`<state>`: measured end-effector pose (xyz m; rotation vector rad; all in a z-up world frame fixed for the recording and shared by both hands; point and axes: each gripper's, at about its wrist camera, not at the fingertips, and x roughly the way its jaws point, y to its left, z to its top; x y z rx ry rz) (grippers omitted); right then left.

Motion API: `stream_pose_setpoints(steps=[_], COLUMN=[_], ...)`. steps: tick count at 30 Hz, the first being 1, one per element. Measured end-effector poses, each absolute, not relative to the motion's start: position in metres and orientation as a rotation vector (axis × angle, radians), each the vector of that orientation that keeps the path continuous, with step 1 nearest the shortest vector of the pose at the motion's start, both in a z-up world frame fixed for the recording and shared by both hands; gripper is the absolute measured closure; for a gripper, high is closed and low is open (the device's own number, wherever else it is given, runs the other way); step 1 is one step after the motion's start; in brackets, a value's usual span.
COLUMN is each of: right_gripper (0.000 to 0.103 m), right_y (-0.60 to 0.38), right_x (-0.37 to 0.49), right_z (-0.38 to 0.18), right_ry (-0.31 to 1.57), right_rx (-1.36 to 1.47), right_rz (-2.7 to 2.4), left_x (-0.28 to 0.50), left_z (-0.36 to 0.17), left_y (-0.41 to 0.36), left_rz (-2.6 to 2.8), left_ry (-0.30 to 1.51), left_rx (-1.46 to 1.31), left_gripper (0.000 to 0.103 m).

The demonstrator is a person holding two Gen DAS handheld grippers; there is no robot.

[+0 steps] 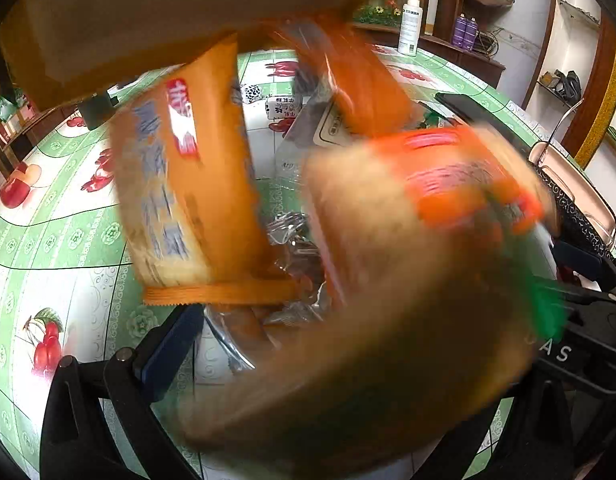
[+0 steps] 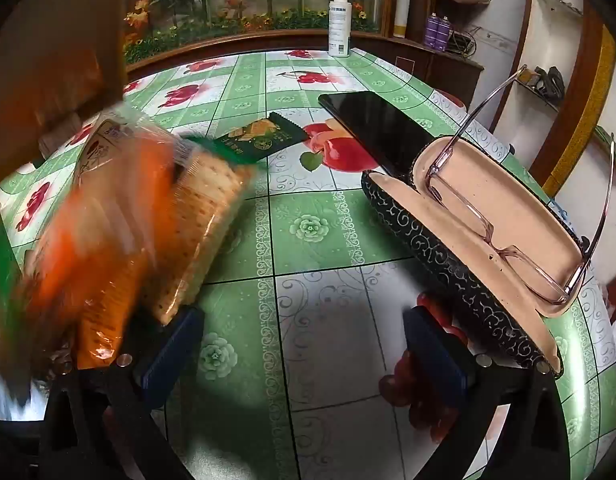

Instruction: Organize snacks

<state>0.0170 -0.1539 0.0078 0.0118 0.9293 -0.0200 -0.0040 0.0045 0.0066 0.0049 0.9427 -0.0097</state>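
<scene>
I see a big brown box (image 1: 147,20) up high, tipped over the desk (image 2: 316,224). Blurry orange snack packs (image 1: 187,184) are in the air under it, above the middle of the desk. A glasses case (image 2: 488,232) lies open near the right edge, just beside a black phone (image 2: 372,128). A small green snack pack (image 2: 259,140) lies flat mid-desk. My left fingers (image 1: 167,356) and right fingers (image 2: 171,352) are wide open, holding nothing.

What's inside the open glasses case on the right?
A pair of clear-framed glasses lies on the pink lining of the glasses case, temples unfolded. Nothing else shows inside.
</scene>
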Motion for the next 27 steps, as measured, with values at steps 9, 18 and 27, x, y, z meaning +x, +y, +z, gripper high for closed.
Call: stream_pose_setpoints(steps=[9,18,27], right_gripper=[0.001,0.001,0.001], right_y=[-0.1562,-0.1564,-0.1576], right_x=[0.0167,0.0168,0.0206], right_z=[0.0065,0.0065,0.0081], right_ry=[0.927,0.927,0.983], right_rx=[0.015,0.015,-0.010], right_rz=[-0.019,-0.018,0.044], left_x=[-0.0055,-0.0052,-0.0033], left_z=[0.0058,0.0060,0.0056], left_y=[-0.0001,0.0000,0.0002], left_rz=[-0.009,-0.009,-0.009], left_ry=[0.942,0.943,0.944], left_rx=[0.007,0.006,0.006], left_gripper=[0.000,0.000,0.000])
